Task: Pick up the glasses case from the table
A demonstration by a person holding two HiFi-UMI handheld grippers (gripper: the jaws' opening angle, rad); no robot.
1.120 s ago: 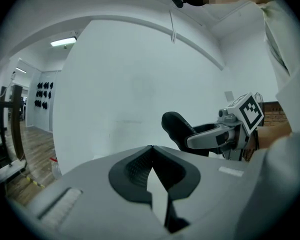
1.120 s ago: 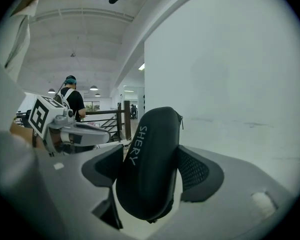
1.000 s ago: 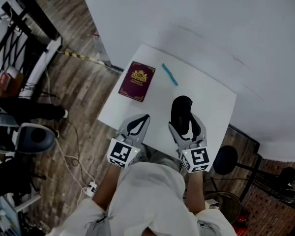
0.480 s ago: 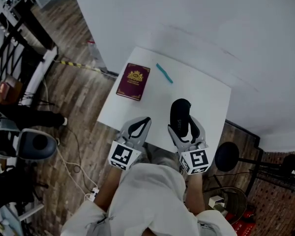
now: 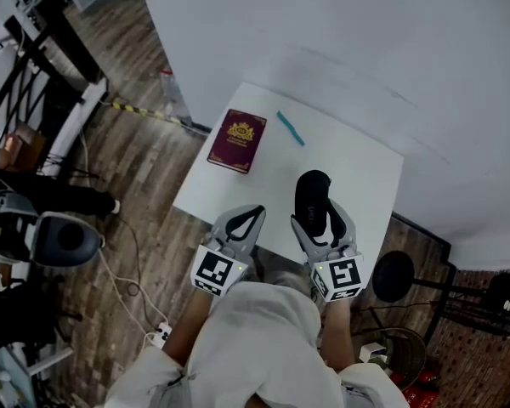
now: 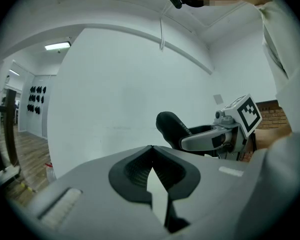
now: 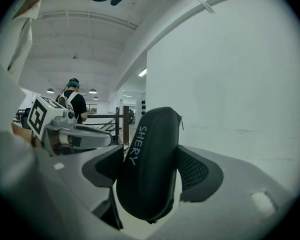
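A black zip-up glasses case (image 5: 312, 199) marked "SHERY" (image 7: 149, 169) sits clamped between the jaws of my right gripper (image 5: 320, 214), raised above the white table (image 5: 357, 177) near its front edge. The case stands on end and sticks out past the jaw tips. My left gripper (image 5: 246, 220) hangs beside it at the table's front left, shut with nothing between its pads (image 6: 152, 171). In the left gripper view the case (image 6: 171, 128) and the right gripper (image 6: 225, 131) show to the right.
A maroon passport booklet (image 5: 237, 140) lies at the table's far left. A teal pen (image 5: 291, 128) lies beyond it toward the white wall. Wooden floor, cables and black equipment (image 5: 34, 228) sit to the left; a black stool (image 5: 391, 276) stands at the right.
The view has shifted slightly; both grippers hold nearly the same places, the case still clamped in the right one.
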